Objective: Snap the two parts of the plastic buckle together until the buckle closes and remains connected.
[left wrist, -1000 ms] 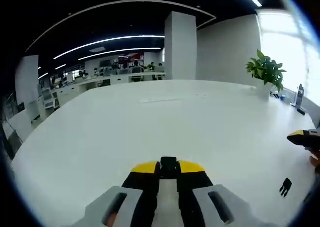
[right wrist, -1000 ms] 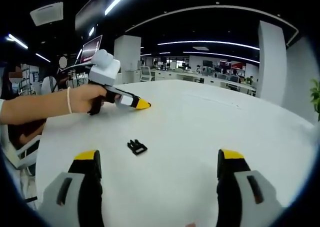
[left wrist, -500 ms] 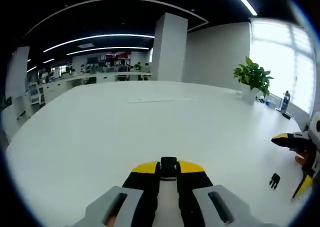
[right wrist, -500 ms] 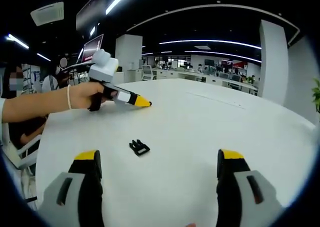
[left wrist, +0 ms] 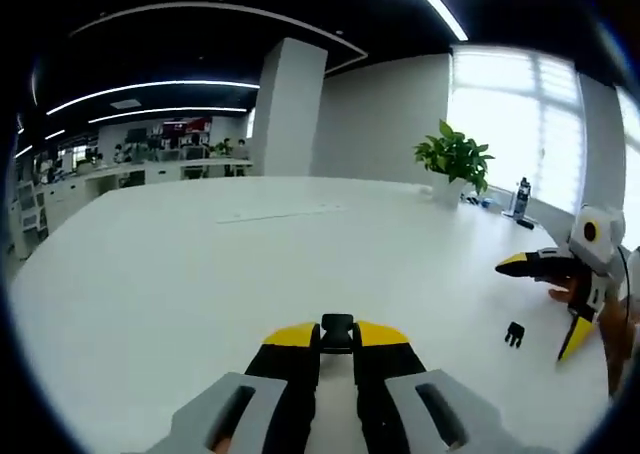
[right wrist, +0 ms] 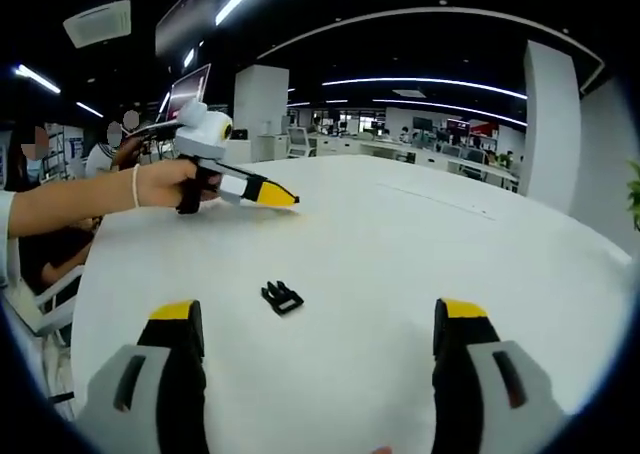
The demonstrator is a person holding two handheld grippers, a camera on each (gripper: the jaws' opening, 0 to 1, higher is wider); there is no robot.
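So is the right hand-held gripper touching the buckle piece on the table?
Apart. In the right gripper view the open right hand-held gripper sits short of the buckle piece, with bare table between.

Both views skim low over the white table (left wrist: pixel 200 274), facing crosswise, sharing the loose buckle piece (right wrist: pixel 282 297).

A wide white surface (left wrist: pixel 200 264) stretches back toward an open office. A potted green plant (left wrist: pixel 452 159) stands near its far edge, beside a bright window (left wrist: pixel 500 124) (a dark bottle (left wrist: pixel 521 199) stands close by). A white pillar (left wrist: pixel 285 109) rises behind.
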